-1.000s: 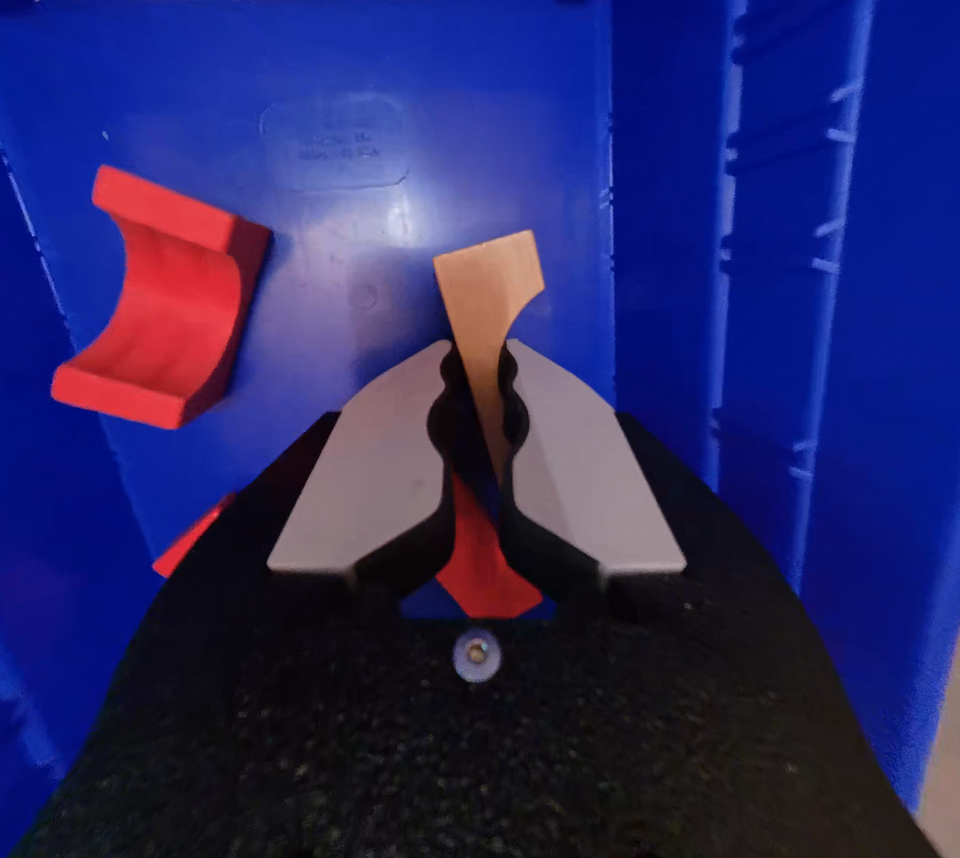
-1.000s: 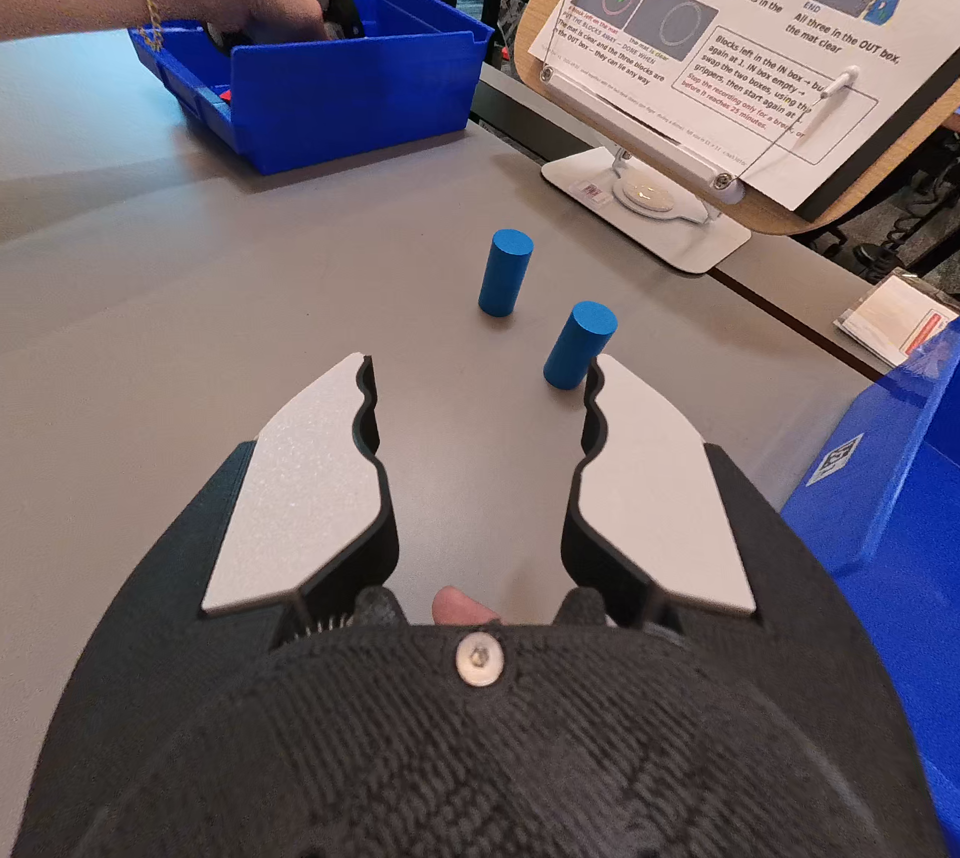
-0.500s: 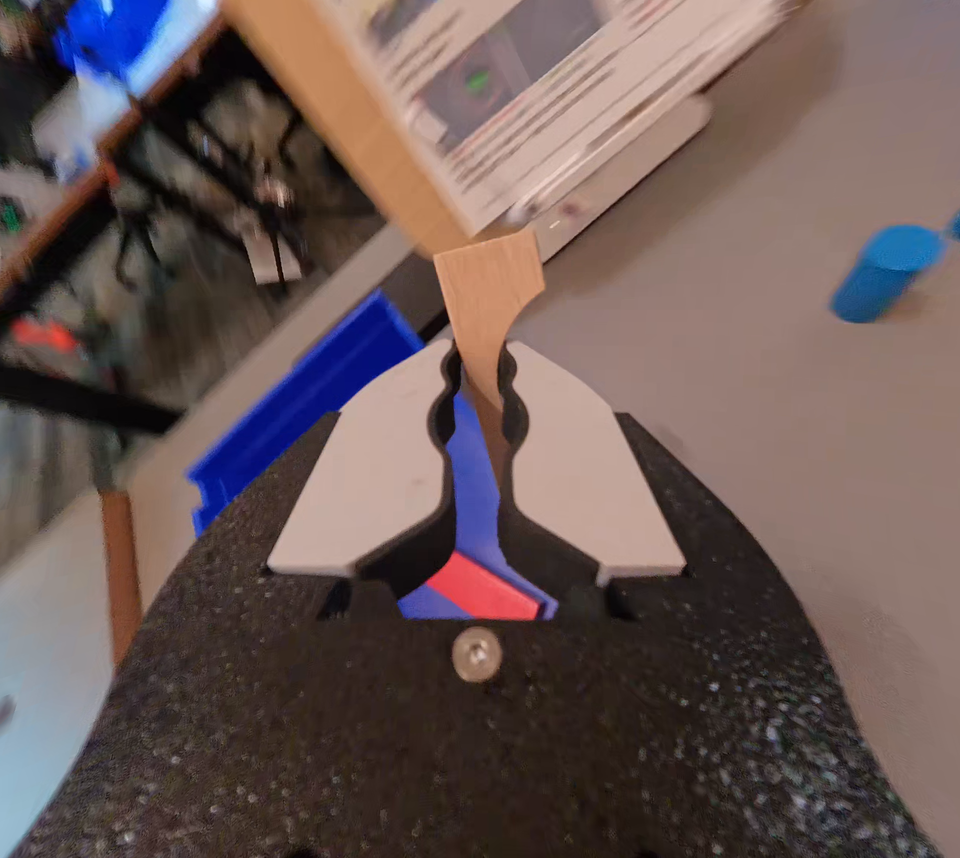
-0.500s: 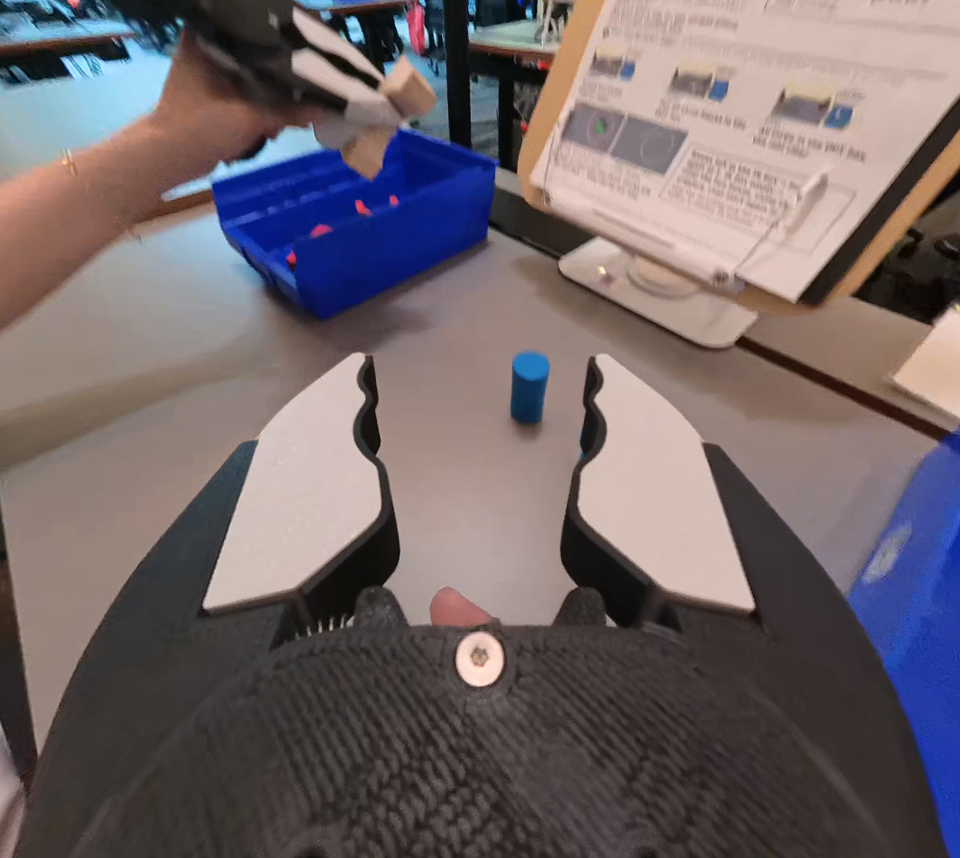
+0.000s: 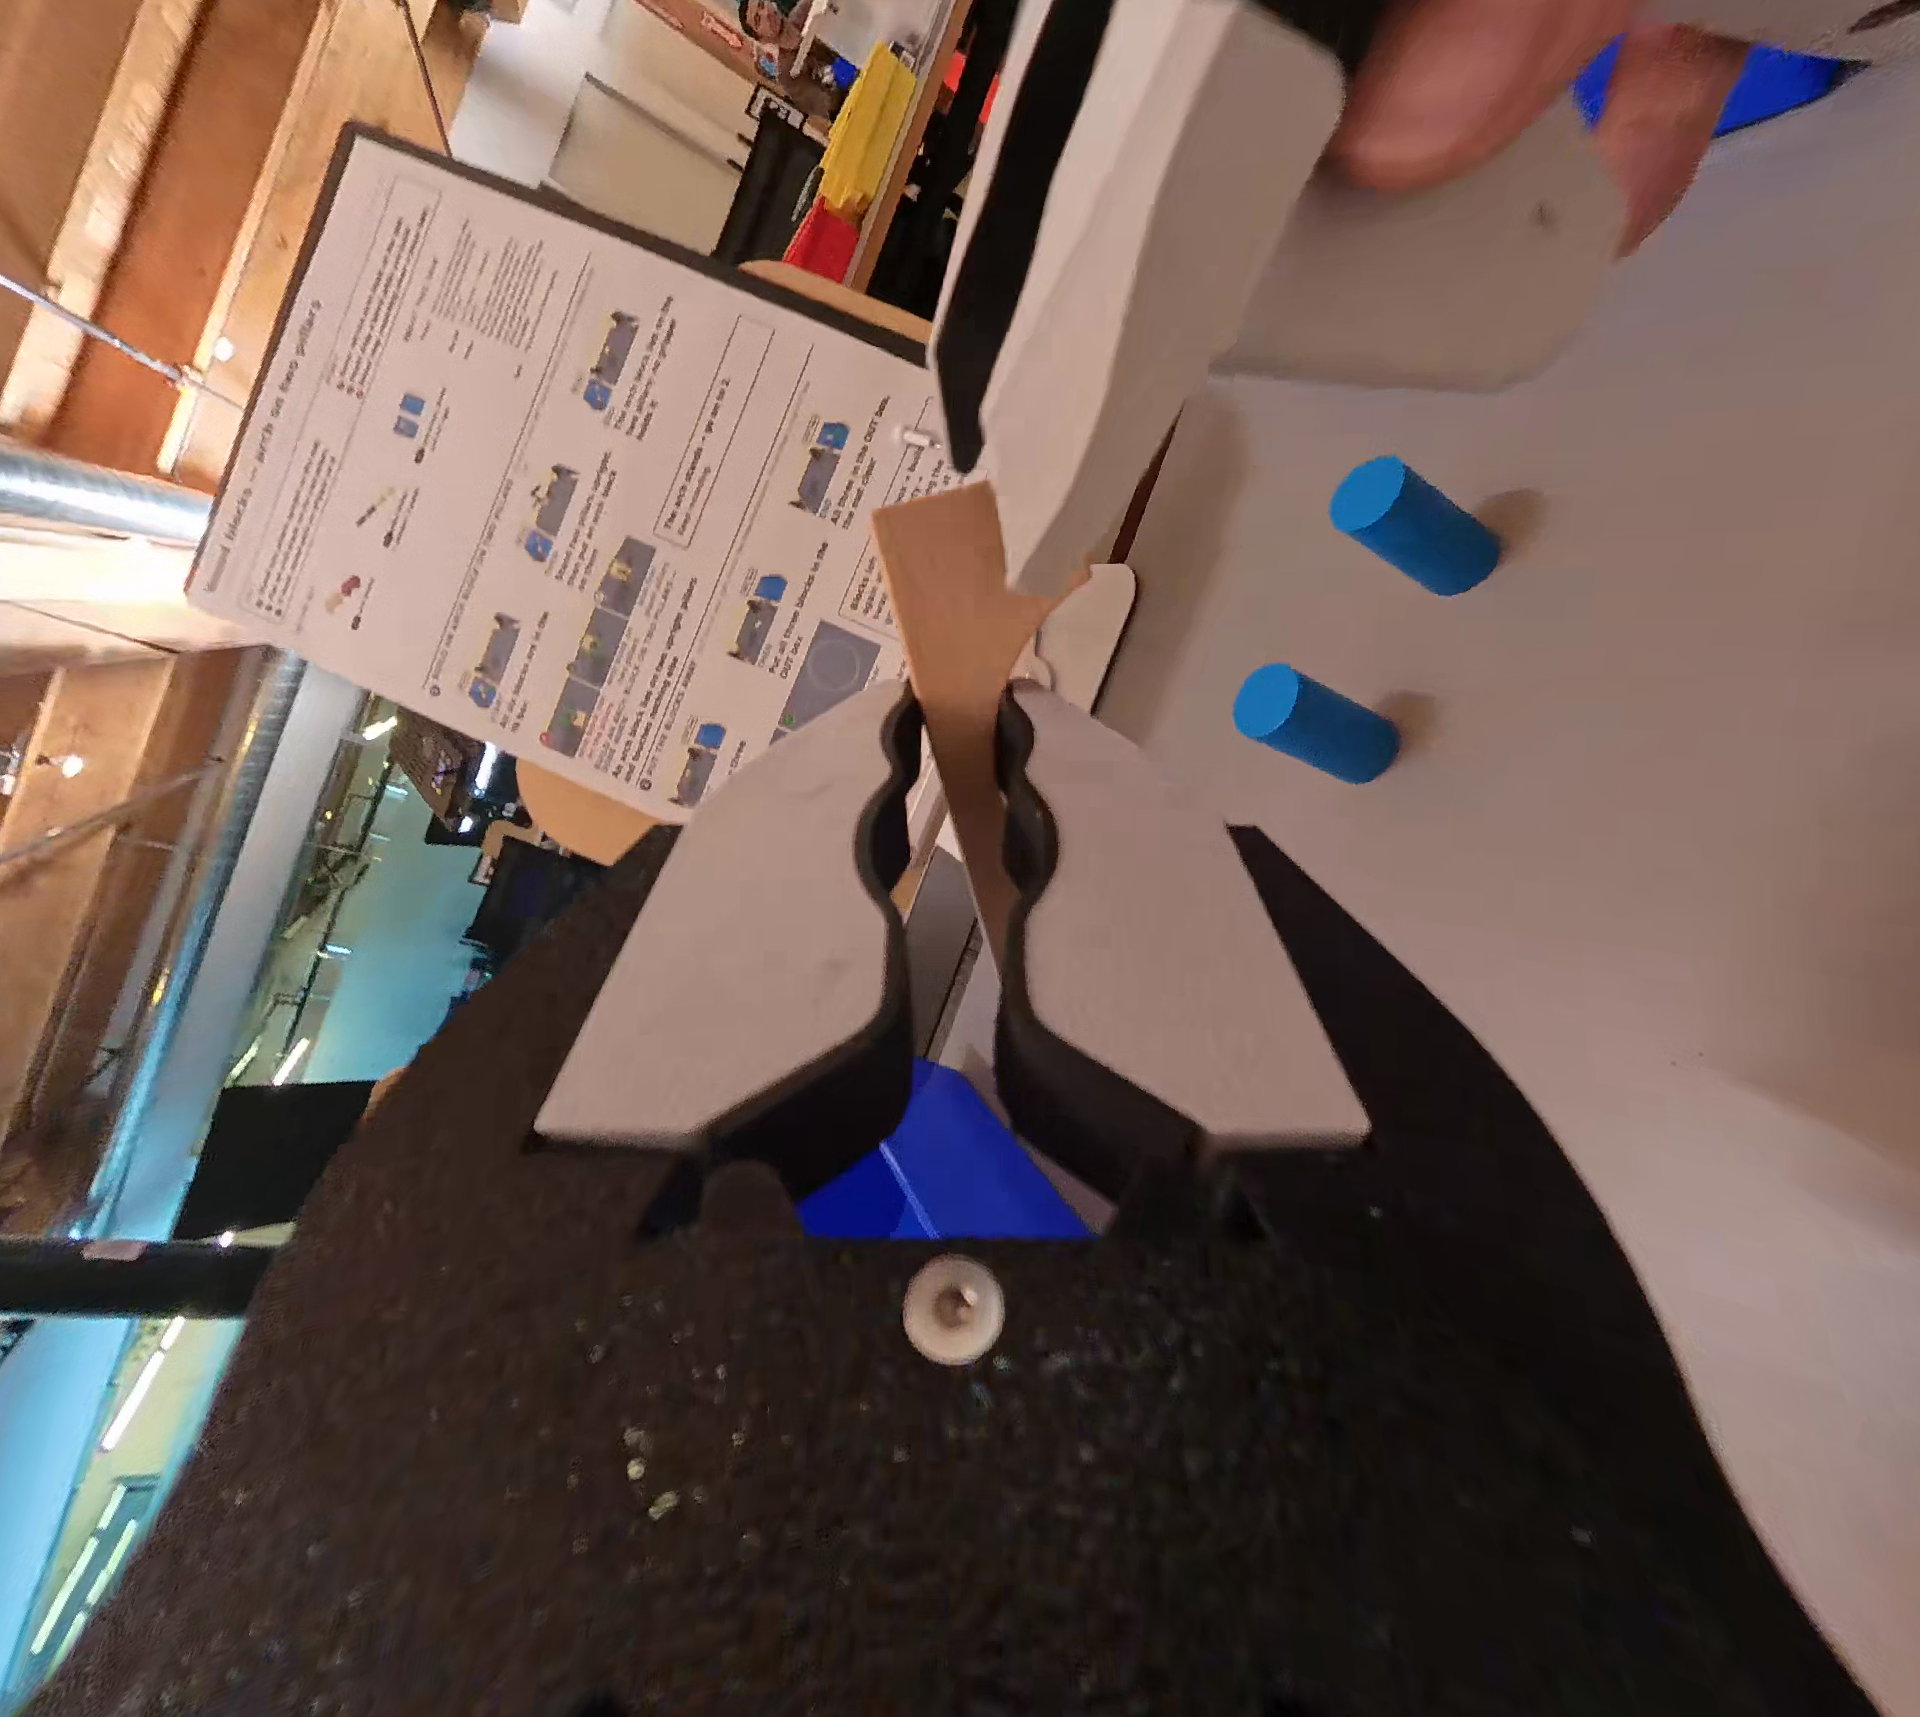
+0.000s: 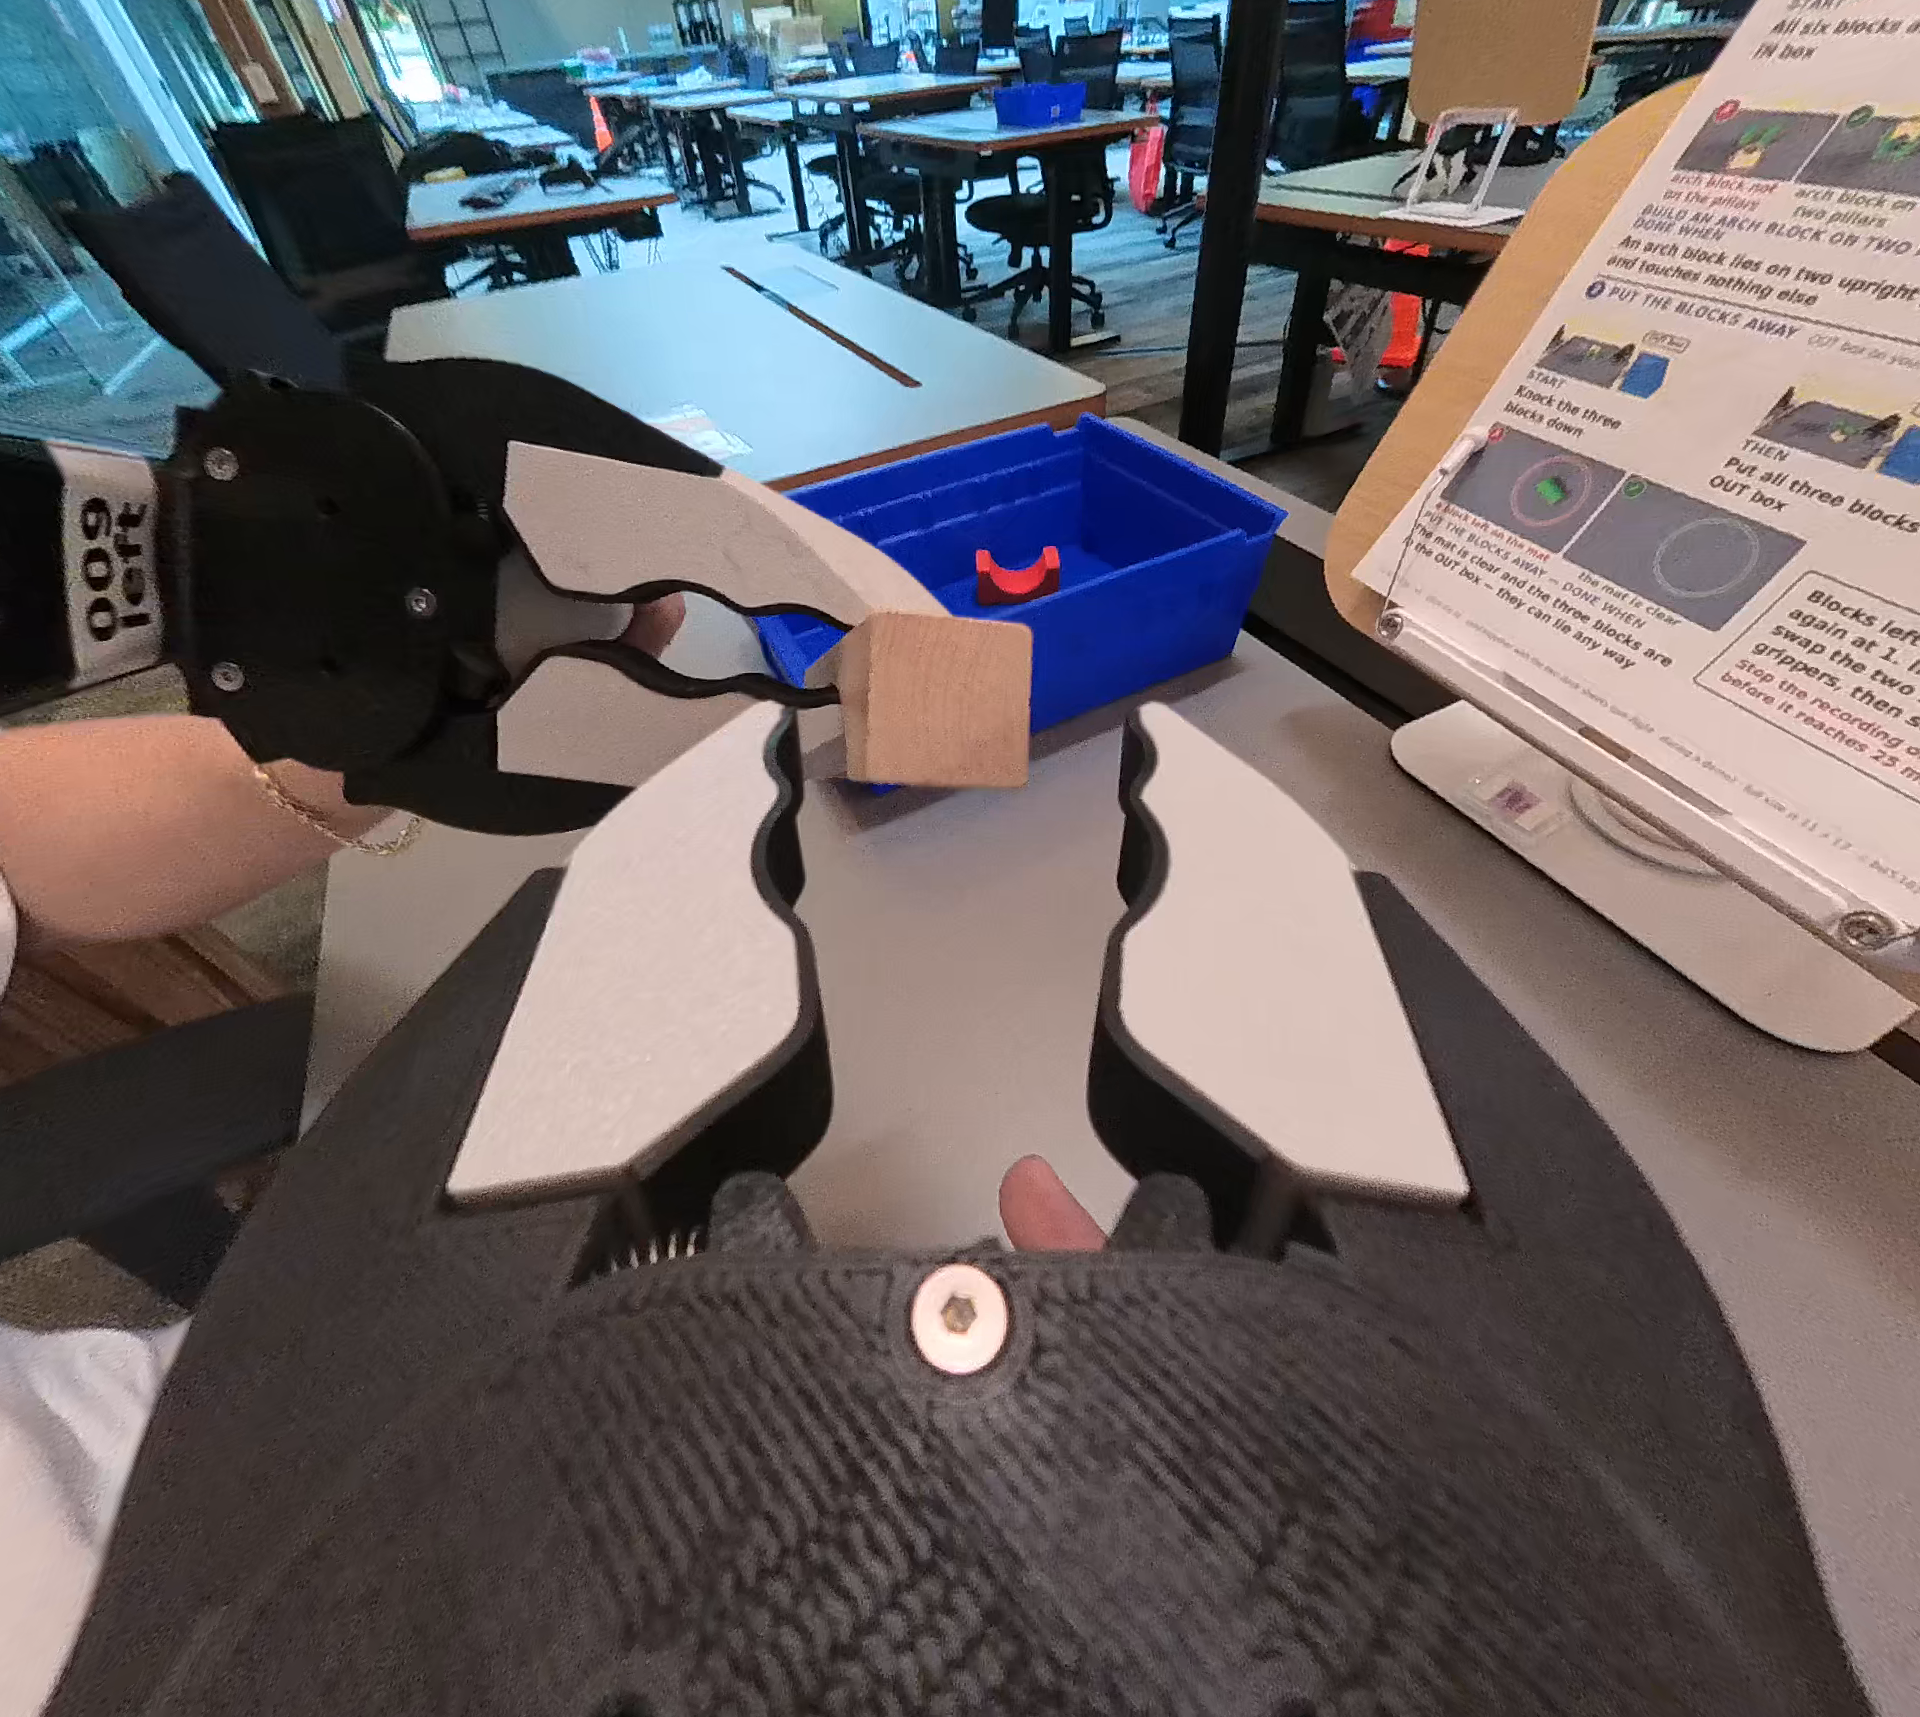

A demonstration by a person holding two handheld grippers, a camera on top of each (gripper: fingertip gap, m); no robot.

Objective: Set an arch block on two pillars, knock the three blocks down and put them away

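My left gripper (image 5: pixel 956 722) is shut on a plain wooden arch block (image 5: pixel 951 597), held in the air on its side. In the right wrist view the left gripper (image 6: pixel 842 654) holds that block (image 6: pixel 940 699) just beyond my right gripper's fingertips, above the grey table (image 6: pixel 935 992). My right gripper (image 6: pixel 961 742) is open and empty. One of its fingers (image 5: pixel 1101 317) shows close above the block in the left wrist view. Two blue cylinders (image 5: pixel 1413 524) (image 5: pixel 1314 725) stand on the table past both grippers.
A blue bin (image 6: pixel 1174 597) stands at the table's far edge with a red arch block (image 6: pixel 1016 576) inside. An instruction board (image 6: pixel 1683 441) on a white stand (image 6: pixel 1621 898) is at the right. A person's forearm with a bracelet (image 6: pixel 156 815) comes from the left.
My left gripper lifted the wooden block out of the blue bin and swung it over to just in front of the right gripper. The right gripper tilted up, staying open.
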